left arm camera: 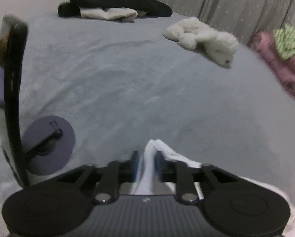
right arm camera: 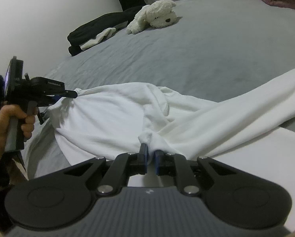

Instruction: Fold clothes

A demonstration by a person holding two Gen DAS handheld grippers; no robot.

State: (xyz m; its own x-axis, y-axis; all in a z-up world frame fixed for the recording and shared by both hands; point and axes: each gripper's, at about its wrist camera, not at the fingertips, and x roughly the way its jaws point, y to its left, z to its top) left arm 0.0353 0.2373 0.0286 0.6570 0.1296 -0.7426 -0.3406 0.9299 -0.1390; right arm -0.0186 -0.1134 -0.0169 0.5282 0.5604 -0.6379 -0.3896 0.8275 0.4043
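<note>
Left gripper (left arm camera: 148,159): clamped on a bunched fold of the white garment (right arm camera: 115,122); in the right wrist view it (right arm camera: 73,94) pinches the garment's far left corner, held by a hand (right arm camera: 8,122).
Right gripper (right arm camera: 151,155): jaws nearly together, pinching a small tuft at the garment's near edge.
White garment: spread and rumpled across the near part of the grey bedsheet (right arm camera: 216,55), stretched between the two grippers, one long part trailing right.
Far side of bed: a white plush dog (right arm camera: 155,16), with a black garment (right arm camera: 100,27) and a small pale cloth (right arm camera: 97,38) to its left.
Far right: pink bedding (left arm camera: 282,67) with a green patterned cloth (left arm camera: 289,41) on it.
</note>
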